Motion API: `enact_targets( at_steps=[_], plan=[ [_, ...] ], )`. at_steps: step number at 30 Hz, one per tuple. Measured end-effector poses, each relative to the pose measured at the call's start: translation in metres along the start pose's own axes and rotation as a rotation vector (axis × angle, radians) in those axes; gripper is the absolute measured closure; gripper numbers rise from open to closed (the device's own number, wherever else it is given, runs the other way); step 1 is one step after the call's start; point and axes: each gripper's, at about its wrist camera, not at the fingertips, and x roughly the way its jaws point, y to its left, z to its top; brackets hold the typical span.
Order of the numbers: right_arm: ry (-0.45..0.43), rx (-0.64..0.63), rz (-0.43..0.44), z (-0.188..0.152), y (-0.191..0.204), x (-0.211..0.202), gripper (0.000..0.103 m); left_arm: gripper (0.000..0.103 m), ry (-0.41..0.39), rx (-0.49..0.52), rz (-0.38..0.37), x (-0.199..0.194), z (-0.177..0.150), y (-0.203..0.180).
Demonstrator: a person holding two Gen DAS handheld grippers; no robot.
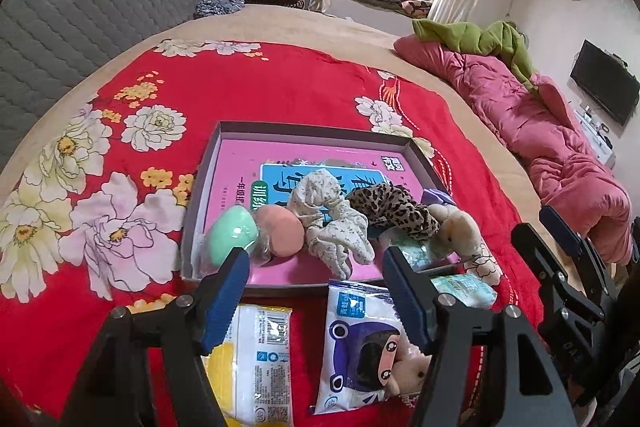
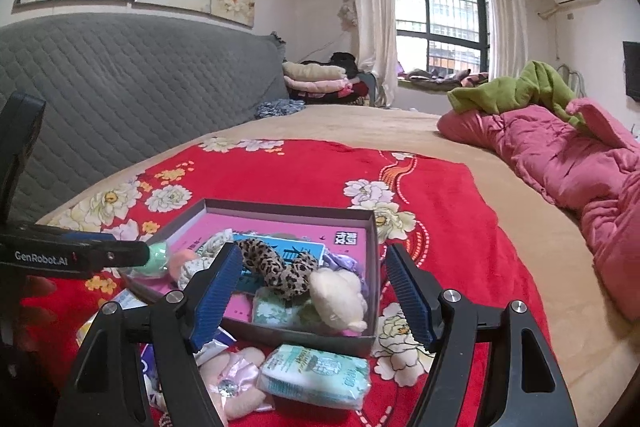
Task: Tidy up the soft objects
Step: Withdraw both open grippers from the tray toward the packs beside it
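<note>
A: Where were the soft things?

B: Most lay in the box (image 1: 202, 203), a shallow grey tray with a pink book (image 1: 240, 167) on its floor, set on the red flowered blanket (image 1: 300, 87) on the bed. Along its near side, left to right in the left wrist view: a green sponge (image 1: 232, 233), a peach sponge (image 1: 280, 231), a cream scrunchie (image 1: 332, 219), a leopard scrunchie (image 1: 396, 211) and a cream plush (image 1: 460, 227) leaning on the right wall. A bit of purple cloth (image 1: 436, 195) showed behind the plush.

A: And outside the box?

B: Just in front of it lay a wipes pack (image 1: 258, 355) with a barcode, a frog-print pack (image 1: 356, 339), a small pink plush (image 2: 236, 383), and a pale green tissue pack (image 2: 316, 375) touching the box's front wall.

A: The grippers?

B: The left gripper (image 1: 316, 295) hovered over the near packs, jaws wide, nothing between the pads. The right gripper (image 2: 312, 299) hung over the box's near right corner, jaws wide too, holding nothing; the plush and tissue pack showed in the gap but the pads touched neither.

A: Farther out?

B: A grey quilted headboard (image 2: 140, 87) on the left, a pink quilt (image 2: 560, 163) with a green blanket (image 2: 516, 87) on it along the right edge of the bed, folded bedding (image 2: 316, 79) beyond, then the window (image 2: 440, 15).
</note>
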Motion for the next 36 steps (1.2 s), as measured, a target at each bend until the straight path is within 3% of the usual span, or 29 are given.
enact_targets(
  at_steps=[11, 24, 36],
  plan=[
    [-0.006, -0.003, -0.046, -0.003, -0.005, -0.025, 0.027, 0.035, -0.029, -0.016, 0.002, -0.021, -0.002, 0.011],
    [0.029, -0.015, -0.035, -0.013, 0.004, -0.045, 0.027, 0.035, -0.045, -0.033, 0.013, -0.038, -0.006, 0.025],
    [0.094, -0.041, -0.019, -0.027, 0.017, -0.054, 0.027, 0.035, -0.003, -0.004, -0.013, -0.045, -0.025, 0.014]
  ],
)
